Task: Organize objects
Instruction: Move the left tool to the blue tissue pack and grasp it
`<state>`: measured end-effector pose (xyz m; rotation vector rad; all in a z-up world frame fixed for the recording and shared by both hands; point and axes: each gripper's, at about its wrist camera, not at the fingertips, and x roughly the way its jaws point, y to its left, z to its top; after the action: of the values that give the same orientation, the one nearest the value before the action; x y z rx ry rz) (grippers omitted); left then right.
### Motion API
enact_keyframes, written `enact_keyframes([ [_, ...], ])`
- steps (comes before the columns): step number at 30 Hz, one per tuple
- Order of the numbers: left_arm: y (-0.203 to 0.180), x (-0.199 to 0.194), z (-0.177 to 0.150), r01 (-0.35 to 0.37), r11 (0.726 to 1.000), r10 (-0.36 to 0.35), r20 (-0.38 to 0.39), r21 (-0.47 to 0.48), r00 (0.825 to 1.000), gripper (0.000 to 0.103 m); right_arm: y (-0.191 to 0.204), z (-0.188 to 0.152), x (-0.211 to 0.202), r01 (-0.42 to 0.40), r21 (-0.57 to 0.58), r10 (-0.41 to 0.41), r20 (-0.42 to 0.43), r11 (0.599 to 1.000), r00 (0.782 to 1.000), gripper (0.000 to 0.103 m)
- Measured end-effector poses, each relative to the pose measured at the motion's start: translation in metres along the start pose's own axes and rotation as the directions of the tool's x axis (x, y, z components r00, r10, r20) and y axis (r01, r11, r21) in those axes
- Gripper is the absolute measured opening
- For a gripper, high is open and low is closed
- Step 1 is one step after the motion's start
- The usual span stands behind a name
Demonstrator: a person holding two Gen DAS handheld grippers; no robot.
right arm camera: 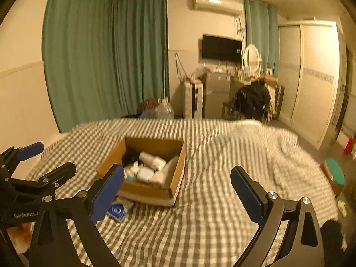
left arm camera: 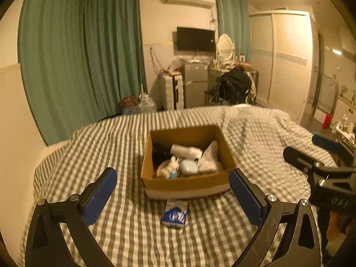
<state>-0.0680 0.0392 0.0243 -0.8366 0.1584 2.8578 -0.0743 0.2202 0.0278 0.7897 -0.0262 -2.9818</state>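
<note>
Only the right wrist view shows a round stool with a green top off the right edge of the bed. The left wrist view shows the small blue packet whole; in the right view a blue finger pad hides part of it.

The packet lies flat on the bed, just in front of the cardboard box, which sits near the middle. Inside the box are a white tube, a round white case and white cloth.

The bed cover is soft with grey and white squares, bunched up toward the right edge.

The left gripper is spread wide and holds nothing. The right gripper is spread wide too, with nothing in it.
</note>
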Motion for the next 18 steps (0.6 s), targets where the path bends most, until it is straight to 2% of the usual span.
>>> enact_keyframes([
  [8,0.003,0.046,-0.037,-0.021,0.999,0.017,-0.118,-0.035,0.993,0.103,0.005,-0.049,0.056,-0.003,0.009,0.004,-0.140,1.000,0.990,0.097],
  [18,0.007,0.110,-0.068,-0.060,0.997,0.050,-0.232,-0.040,0.971,0.103,0.007,-0.065,0.105,0.034,-0.035,-0.041,-0.212,0.999,0.976,0.097],
])
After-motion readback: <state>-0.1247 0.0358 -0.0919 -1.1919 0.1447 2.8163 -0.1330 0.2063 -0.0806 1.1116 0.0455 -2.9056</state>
